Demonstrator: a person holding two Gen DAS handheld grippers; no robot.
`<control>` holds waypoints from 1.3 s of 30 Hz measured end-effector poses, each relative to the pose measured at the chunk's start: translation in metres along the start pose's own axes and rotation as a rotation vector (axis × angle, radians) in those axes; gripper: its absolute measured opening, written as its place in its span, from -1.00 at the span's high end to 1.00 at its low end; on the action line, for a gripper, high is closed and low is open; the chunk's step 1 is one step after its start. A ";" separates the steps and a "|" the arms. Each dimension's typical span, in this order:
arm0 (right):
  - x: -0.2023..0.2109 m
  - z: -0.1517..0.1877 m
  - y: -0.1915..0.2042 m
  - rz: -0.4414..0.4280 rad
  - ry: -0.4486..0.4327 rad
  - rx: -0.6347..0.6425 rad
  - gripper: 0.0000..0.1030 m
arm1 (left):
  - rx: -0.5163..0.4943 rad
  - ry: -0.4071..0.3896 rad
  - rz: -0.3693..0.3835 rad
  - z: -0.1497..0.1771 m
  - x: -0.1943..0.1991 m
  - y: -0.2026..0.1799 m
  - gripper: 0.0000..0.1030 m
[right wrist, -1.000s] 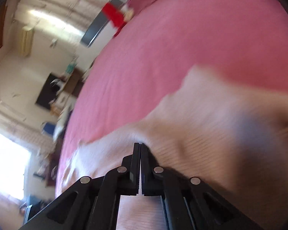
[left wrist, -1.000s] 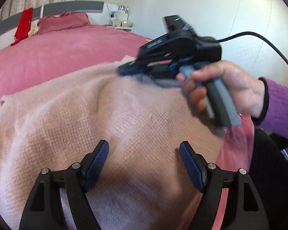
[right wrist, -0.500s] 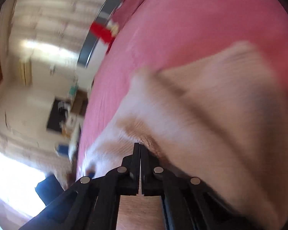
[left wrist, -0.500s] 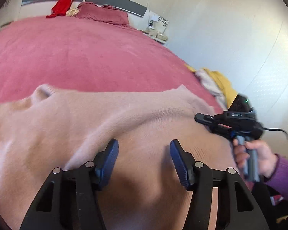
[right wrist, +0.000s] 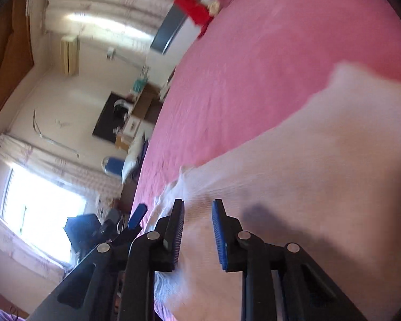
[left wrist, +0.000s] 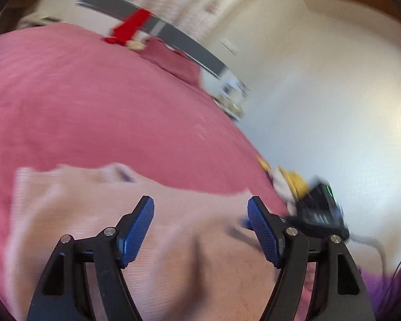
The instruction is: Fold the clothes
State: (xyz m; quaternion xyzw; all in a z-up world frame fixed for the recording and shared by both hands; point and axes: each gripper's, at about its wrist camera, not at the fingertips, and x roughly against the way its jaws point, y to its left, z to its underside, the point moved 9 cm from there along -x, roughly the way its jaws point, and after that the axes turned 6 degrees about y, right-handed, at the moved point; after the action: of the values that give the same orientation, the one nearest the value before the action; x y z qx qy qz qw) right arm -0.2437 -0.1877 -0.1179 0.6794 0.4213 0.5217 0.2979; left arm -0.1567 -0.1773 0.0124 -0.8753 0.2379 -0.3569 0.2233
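The right gripper (right wrist: pixel 197 230), pinched shut half a second ago, has just been opening; its ribbed blue pads now stand a little apart with nothing clamped. The left gripper (left wrist: pixel 200 230), narrower half a second ago, has opened again and hovers wide apart over the sweater (left wrist: pixel 173 254). This soft, pale pink knit lies flat on the pink bedspread (left wrist: pixel 93 107).

One pale pink knit sweater (left wrist: pixel 152 243), spread over the near edge of the bed (left wrist: pixel 93 112). One red garment (left wrist: pixel 129 28) at the headboard edge, one dark pink pillow (left wrist: pixel 173 61) beside it. One small heap of yellow and white clothes (left wrist: pixel 288 184) at the bed's right edge. Two grippers: left gripper (left wrist: pixel 200 230), right gripper (right wrist: pixel 197 230).
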 end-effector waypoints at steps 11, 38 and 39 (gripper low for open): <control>-0.104 -0.002 -0.003 0.165 0.116 0.072 1.00 | 0.089 -0.055 -0.316 -0.017 -0.005 0.069 -0.21; -0.171 -0.036 0.008 0.045 0.048 -0.032 1.00 | 0.000 0.037 -0.204 0.024 -0.075 -0.014 -0.20; -0.161 -0.041 0.006 0.063 0.007 -0.046 1.00 | 0.016 0.044 -0.212 0.023 -0.074 -0.007 -0.18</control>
State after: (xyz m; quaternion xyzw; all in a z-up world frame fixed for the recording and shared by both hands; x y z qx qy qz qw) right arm -0.2979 -0.3344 -0.1748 0.6835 0.3884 0.5429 0.2954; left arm -0.1846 -0.1243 -0.0372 -0.8858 0.1457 -0.3995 0.1860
